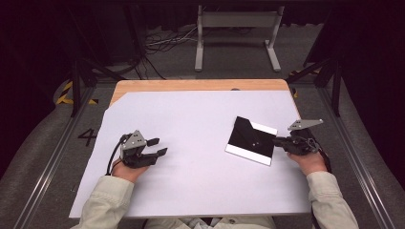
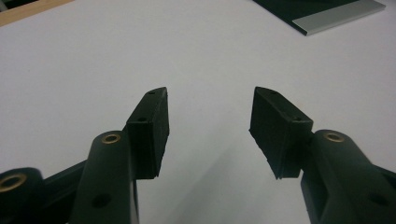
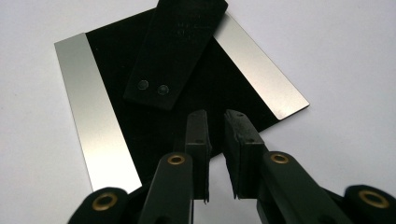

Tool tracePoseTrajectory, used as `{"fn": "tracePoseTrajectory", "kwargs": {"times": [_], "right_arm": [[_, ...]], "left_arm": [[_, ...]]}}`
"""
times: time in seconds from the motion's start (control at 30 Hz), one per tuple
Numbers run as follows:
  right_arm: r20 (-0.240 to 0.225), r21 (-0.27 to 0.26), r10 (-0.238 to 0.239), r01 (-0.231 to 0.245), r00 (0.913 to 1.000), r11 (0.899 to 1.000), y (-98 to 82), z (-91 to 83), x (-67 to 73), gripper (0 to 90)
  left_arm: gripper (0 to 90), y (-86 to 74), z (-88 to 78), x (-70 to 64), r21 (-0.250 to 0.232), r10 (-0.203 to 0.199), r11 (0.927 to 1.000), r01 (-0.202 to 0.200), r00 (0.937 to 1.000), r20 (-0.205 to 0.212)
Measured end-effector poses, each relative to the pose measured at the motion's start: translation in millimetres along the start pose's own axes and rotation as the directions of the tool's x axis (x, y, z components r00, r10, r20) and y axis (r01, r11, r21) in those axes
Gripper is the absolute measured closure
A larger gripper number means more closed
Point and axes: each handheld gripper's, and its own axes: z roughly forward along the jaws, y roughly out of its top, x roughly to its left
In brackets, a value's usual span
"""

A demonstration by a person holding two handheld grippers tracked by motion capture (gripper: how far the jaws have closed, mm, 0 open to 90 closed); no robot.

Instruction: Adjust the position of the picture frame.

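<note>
tabletop: wooden tabletop [image 1: 143, 86], mostly covered by a large white sheet [image 1: 191, 119]; bare wood shows along the far edge.

plate: flat square plate, black in the middle with silver metal strips along two opposite sides [image 1: 251, 140] [image 3: 154, 107]; lies flat on the white sheet, right half of the tabletop, near the right edge, turned at an angle to the edges. Its corner shows at the top right of the left gripper view [image 2: 327, 11].

flap: black rectangular flap with two small round studs [image 3: 173, 51]; lies on the black middle of the plate, slanted, studs at the end nearer the right gripper.

left gripper: left gripper [image 1: 155, 147] [image 2: 208, 130] sits low over the left half of the tabletop, near the front edge, well apart from the plate. Fingers [image 2: 149, 126] released, spread wide, bare white sheet between them.

right gripper: right gripper [image 1: 277, 140] [image 3: 215, 144] at the plate's right-hand edge, fingertips over the near corner of the black area. Fingers [image 3: 196, 140] drawn close, a narrow gap left between them. Nothing visibly clamped in the gap; can't tell whether the tips touch the plate.

hands: person's hands in pale sleeves come in from the front edge, one behind each gripper.
</note>
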Motion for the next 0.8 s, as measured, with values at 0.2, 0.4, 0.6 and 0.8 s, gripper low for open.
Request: {"fn": "tracePoseTrajectory", "kwargs": {"times": [0.2, 0.4, 0.6, 0.8], "right_arm": [[-0.003, 0.014, -0.003, 0.003, 1.0000, 1.000, -0.7, -1.3, 0.3, 83.3], [-0.011, 0.049, -0.015, 0.016, 0.9998, 0.999, -2.2, -1.9, 1.3, 89.7], [-0.012, 0.088, -0.020, 0.021, 0.9997, 0.996, -3.1, -2.4, 2.7, 89.8], [-0.013, 0.115, -0.020, 0.022, 0.9997, 0.993, -5.3, 0.0, 3.8, 89.8]], "left_arm": [[49.1, 2.1, 1.4, -1.9, 0.012, 0.008, 0.9999, -0.008, 1.0000, 0.005], [50.2, 4.0, 3.2, -3.0, 0.024, 0.005, 0.9997, -0.005, 1.0000, 0.002], [50.1, 5.1, 4.4, -2.4, 0.027, 0.004, 0.9996, -0.004, 1.0000, 0.001], [50.1, 5.5, 5.1, -2.7, 0.025, -0.001, 0.9997, 0.001, 1.0000, 0.001]]}}
